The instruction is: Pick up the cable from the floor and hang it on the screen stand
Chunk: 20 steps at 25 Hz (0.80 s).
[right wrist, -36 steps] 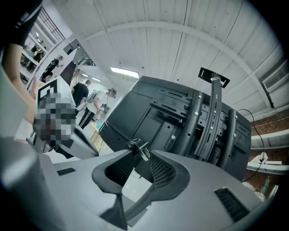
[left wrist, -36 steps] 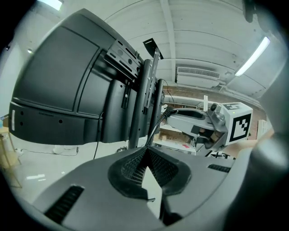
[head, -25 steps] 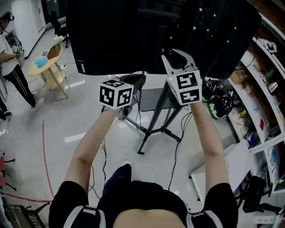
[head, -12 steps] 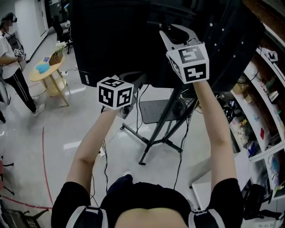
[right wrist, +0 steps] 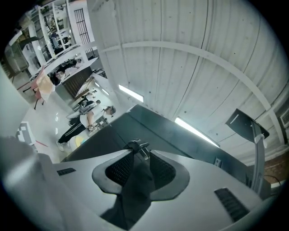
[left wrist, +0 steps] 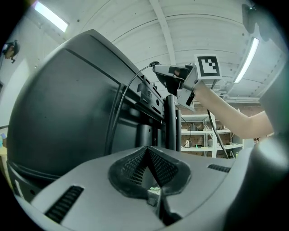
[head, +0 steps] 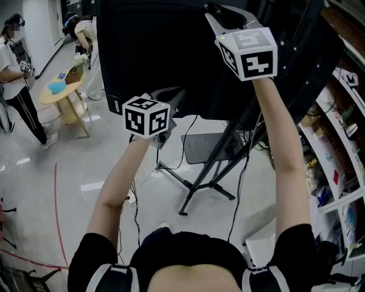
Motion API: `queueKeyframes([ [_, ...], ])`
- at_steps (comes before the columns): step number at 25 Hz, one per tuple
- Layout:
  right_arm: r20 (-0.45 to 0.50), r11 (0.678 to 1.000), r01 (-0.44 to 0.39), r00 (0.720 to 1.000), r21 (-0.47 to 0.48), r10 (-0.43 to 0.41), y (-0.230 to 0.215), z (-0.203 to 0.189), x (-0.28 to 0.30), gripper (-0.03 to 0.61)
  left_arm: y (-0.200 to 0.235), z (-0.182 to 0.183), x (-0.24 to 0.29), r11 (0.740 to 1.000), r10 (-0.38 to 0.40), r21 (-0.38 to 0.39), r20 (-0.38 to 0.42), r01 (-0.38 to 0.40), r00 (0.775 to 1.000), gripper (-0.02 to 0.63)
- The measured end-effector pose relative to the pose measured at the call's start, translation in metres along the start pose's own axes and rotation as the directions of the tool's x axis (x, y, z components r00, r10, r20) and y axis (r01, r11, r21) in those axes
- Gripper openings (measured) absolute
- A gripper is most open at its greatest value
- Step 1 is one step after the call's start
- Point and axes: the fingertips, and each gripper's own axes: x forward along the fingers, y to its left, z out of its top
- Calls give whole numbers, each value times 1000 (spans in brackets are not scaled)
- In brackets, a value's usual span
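Observation:
A large black screen (head: 154,45) stands on a black tripod stand (head: 205,171). My right gripper (head: 219,12) is raised high at the screen's top edge, shut on the plug end of a thin black cable (right wrist: 135,189); the connector pokes out past its pads (right wrist: 115,169). In the left gripper view the cable (left wrist: 122,97) arcs down from the right gripper (left wrist: 156,68) along the screen's back (left wrist: 58,99). My left gripper (head: 177,100) is lower, near the screen's bottom edge, pointing level. Its jaws (left wrist: 146,151) meet at the tips with nothing seen between them.
The stand's pole (left wrist: 169,122) rises just behind the left gripper. Other cables trail on the floor around the tripod legs. Shelves (head: 342,131) with clutter line the right side. A round wooden table (head: 57,88) and a person (head: 14,74) are at the far left.
Both hands have risen. The right gripper climbed with the cable from the screen's lower edge up to its top. The left gripper moved up a little.

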Motion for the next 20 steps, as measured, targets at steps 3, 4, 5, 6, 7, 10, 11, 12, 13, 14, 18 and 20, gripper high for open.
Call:
queueKeyframes([
  [3,-6,1000,22,1000,-23,-22,-12,10,15,127,8,5,3,1000,1,7,2,-1,1000,3],
  [4,-11,999,28,1000,-30,-29,-17,12,19,127,11,7,4,1000,1,12,3,-1,1000,3],
  [5,-17,999,33,999,-34,-34,-22,14,23,127,13,9,5,1000,1,14,7,-1,1000,3],
  [6,-23,999,37,999,-32,-38,-28,16,26,127,15,12,6,1000,0,16,11,0,1000,3],
  [7,-26,999,45,999,-28,-45,-35,17,28,127,18,15,7,1000,-1,16,14,1,1000,3],
  [10,-45,996,77,996,-38,-79,-53,20,33,127,23,20,12,1000,-7,15,21,7,1000,3],
  [11,-59,995,87,994,-41,-90,-60,17,36,127,23,21,14,1000,-12,14,24,11,1000,3],
  [12,-75,994,98,992,-43,-101,-66,14,38,127,22,22,15,1000,-17,15,27,16,999,3],
  [13,-90,993,109,990,-46,-113,-73,10,40,127,22,22,17,1000,-22,17,31,21,999,3],
  [14,-103,991,121,987,-51,-125,-79,7,41,127,22,23,18,1000,-25,19,34,25,999,3],
  [18,-142,982,174,973,-68,-182,-106,-2,43,127,24,19,23,999,-36,12,43,36,998,3],
  [20,-153,976,204,965,-71,-213,-121,-3,42,126,23,17,27,999,-46,6,40,45,998,3],
])
